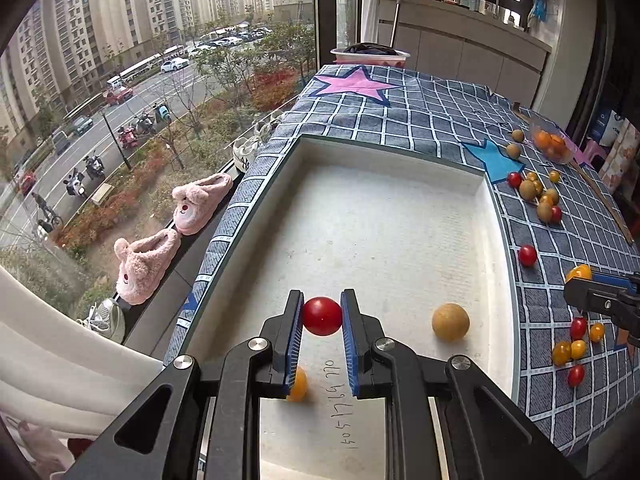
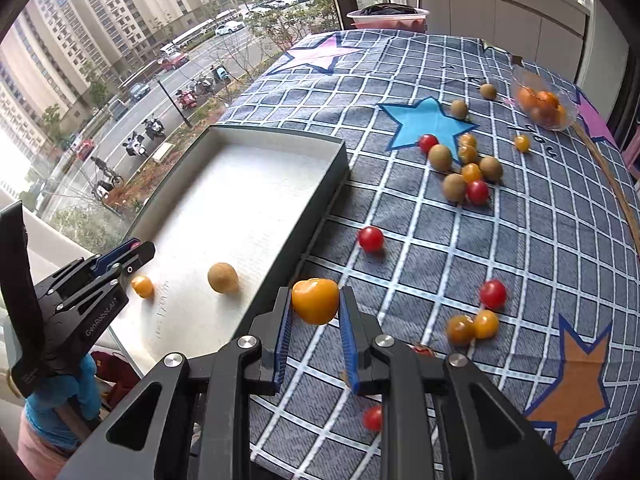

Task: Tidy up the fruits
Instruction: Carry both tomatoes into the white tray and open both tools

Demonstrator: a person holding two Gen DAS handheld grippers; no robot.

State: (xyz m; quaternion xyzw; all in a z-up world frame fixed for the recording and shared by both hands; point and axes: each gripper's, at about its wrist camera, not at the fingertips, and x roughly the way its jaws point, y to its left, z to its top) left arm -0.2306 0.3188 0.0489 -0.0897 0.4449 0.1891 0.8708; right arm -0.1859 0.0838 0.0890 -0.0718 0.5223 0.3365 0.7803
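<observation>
My left gripper (image 1: 321, 316) is shut on a red cherry tomato (image 1: 322, 316), held above the white floor of the shallow box (image 1: 384, 216). In the box lie a tan longan (image 1: 450, 321) and a yellow tomato (image 1: 298, 384). My right gripper (image 2: 315, 304) is shut on a yellow tomato (image 2: 315, 300), above the checked cloth just right of the box wall (image 2: 320, 208). The left gripper also shows in the right wrist view (image 2: 132, 252), and the right gripper in the left wrist view (image 1: 576, 280).
Red and yellow tomatoes and brown longans lie scattered on the checked cloth (image 2: 460, 168), with a small cluster near me (image 2: 474, 324). A clear bag of orange fruit (image 2: 544, 106) and a pink basin (image 2: 386, 18) sit at the far end. A window ledge with slippers (image 1: 168, 232) runs along the left.
</observation>
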